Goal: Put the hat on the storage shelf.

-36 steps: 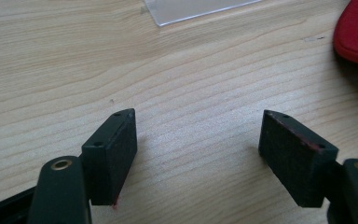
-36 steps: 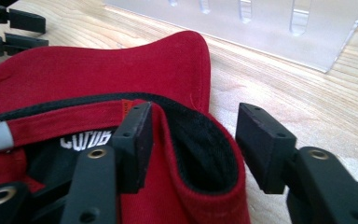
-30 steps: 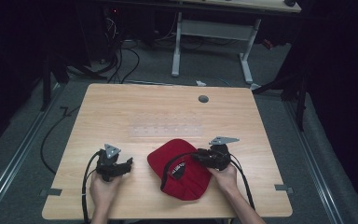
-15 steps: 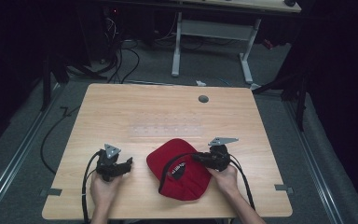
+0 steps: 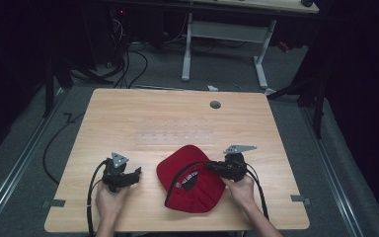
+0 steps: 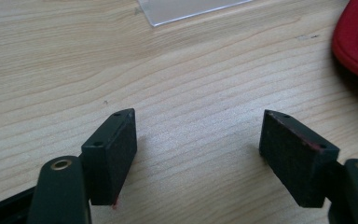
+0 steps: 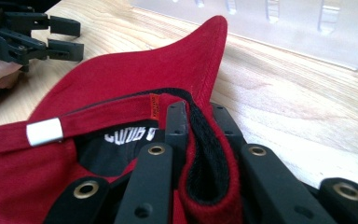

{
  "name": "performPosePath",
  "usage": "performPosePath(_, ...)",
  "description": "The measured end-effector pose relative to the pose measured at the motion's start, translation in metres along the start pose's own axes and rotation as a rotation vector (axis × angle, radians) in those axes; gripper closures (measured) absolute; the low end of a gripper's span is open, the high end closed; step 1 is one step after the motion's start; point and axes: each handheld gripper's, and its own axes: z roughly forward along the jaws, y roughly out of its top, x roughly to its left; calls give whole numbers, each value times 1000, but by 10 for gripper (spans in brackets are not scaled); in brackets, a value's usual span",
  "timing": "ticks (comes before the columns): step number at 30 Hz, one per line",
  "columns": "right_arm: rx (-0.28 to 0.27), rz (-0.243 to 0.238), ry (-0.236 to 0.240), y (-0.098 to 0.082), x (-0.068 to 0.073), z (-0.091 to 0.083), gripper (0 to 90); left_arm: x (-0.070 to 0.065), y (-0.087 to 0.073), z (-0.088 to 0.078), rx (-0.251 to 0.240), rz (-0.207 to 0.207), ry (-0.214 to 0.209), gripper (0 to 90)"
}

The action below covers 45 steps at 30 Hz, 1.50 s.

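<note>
Scene at the near half of a light wooden table (image 5: pixel 128 113), seen from beside it. A red cloth baseball cap with a black inner band (image 5: pixel 190 180) lies upside down, opening upward, toward the near edge and slightly right of centre, its brim pointing away toward a clear plastic strip (image 5: pixel 175 138) lying flat mid-table.

Right gripper (image 5: pixel 212 167): jaws have just been closing and now stand pressed on the cap's rim. In the right gripper view the red edge and black sweatband (image 7: pixel 209 154) fold up between the two black jaws, just beside the adjusting strap with its small silver metal clip (image 7: pixel 44 131).

Left gripper (image 5: pixel 135 173): resting on bare wood left of the cap, apart from it, jaws spread wide with nothing between them; the cap's red edge (image 6: pixel 356 39) shows at the far right of its own view.

Step in hand, as judged: securing the rim before lifting or turning the cap. To do it well, the pinch should take in both the cloth and the band, not the band alone, which could peel away from the shell. Any lift ought to be slow, since soft cloth sags and may slide out. The free left gripper is well placed to take the opposite rim or the brim, so the crown does not collapse or drag across the wood.
</note>
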Motion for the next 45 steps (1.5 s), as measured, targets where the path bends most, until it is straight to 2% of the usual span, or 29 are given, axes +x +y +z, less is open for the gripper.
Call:
performPosePath(13, -63, 26, 1, 3, 1, -28, 809, -1, 0, 0, 2, -3, -11, 287)
performPosePath(16, -71, 39, -1, 4, -2, -36, 809, -1, 1, 0, -2, -8, -10, 327)
performPosePath(20, -89, 42, -7, 7, -3, -44, 809, -5, -1, 0, 16, 17, -35, 323)
performPosePath(24, -99, 44, -10, 11, -3, -52, 810, -14, -1, -5, 17, 17, -88, 300)
performPosePath(28, -99, 70, -2, 12, -6, -56, 810, -28, -2, -13, 18, 58, -145, 270)
performPosePath(33, -101, 82, -8, 15, -7, -59, 811, -56, -6, -27, 24, 148, -236, 247)
performPosePath(37, -96, 84, -8, 18, -7, -60, 812, -76, -9, -36, 24, 193, -305, 236)
performPosePath(40, -99, 98, 0, 20, -8, -61, 813, -87, -12, -38, 36, 236, -334, 226)
performPosePath(45, -96, 119, 9, 25, -9, -62, 813, -101, -16, -37, 46, 277, -362, 200)
